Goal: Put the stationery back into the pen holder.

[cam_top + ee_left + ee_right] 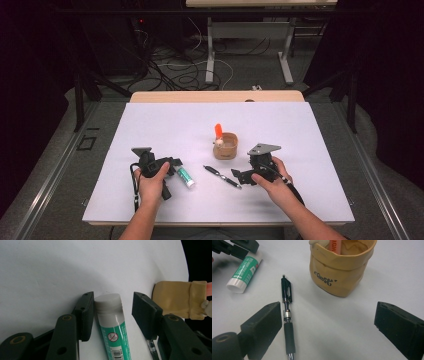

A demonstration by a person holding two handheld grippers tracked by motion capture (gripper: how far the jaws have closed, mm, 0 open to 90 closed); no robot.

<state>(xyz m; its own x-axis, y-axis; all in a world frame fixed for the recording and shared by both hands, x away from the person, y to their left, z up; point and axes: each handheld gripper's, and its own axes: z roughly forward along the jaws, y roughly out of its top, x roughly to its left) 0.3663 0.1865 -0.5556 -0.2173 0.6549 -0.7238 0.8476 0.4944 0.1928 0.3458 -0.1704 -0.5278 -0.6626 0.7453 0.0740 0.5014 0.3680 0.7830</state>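
Fingers point(113, 315) astride lying glue stick point(113, 330)

Both forearms are reaching in from the near edge of the table, bare to the elbow, each hand wrapped around a black gripper. The left hand point(151, 181) is holding the left gripper point(176, 167) low, its jaws pointing rightward across the table, parted part way; one pad is lying against what sits between them, the other is standing off it. The right hand point(272, 180) is angling the right gripper point(239, 176) leftward, toward the other, its jaws standing wide apart with nothing clamped. A cable is trailing from each gripper back along the wrist.
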